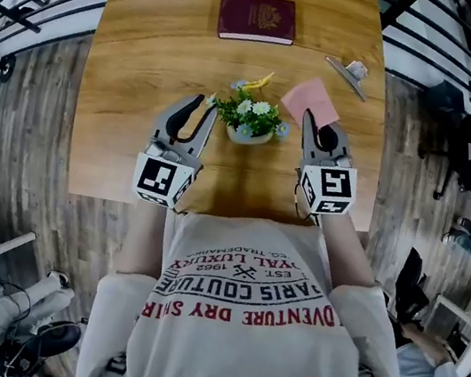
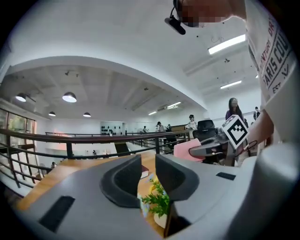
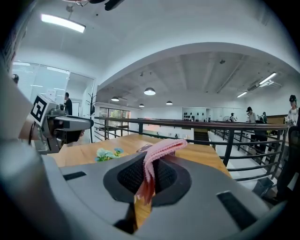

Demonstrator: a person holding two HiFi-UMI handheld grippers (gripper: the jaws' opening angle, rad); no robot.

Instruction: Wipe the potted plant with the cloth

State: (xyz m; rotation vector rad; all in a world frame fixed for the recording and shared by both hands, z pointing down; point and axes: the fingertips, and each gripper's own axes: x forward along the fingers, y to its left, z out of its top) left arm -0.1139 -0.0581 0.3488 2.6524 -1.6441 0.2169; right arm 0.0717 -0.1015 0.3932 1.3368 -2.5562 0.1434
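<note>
Head view: stands at a light wooden table point(image 1: 151, 51), both grippers raised side by side near its close edge. Flanks a small potted plant point(image 1: 249, 120) with green leaves, pale blue and yellow flowers and a white pot, with the left gripper point(image 1: 201, 105) just beside it on one side and the right gripper point(image 1: 319, 124) just beside it on the other. Pinches a pink square cloth point(image 1: 310, 100) in the right, the free part spreading beyond the tips, near the plant but apart from it. Leaves a maroon hardcover book point(image 1: 257, 18) lying well beyond, at the far end of the table.

Left gripper view: shows the fingers only narrowly apart, with nothing between the pads. Looks over the plant point(image 2: 157, 199), glimpsed low through the slit and not touched.

Right gripper view: clamps one edge of the cloth point(image 3: 159, 150) between closed pads, the loose fold arching up and forward. Catches the flowers point(image 3: 107, 153) off to the left, clear of the cloth.

Reads as the approach to a wipe: cloth in hand, not yet on the leaves. Calls next for swinging the right gripper across and down until the loose fold brushes the foliage. Calls for a light touch too, since the pot looks small and easy to tip. Probably also calls for steadying the pot with the left, which would need wider fingers first.
</note>
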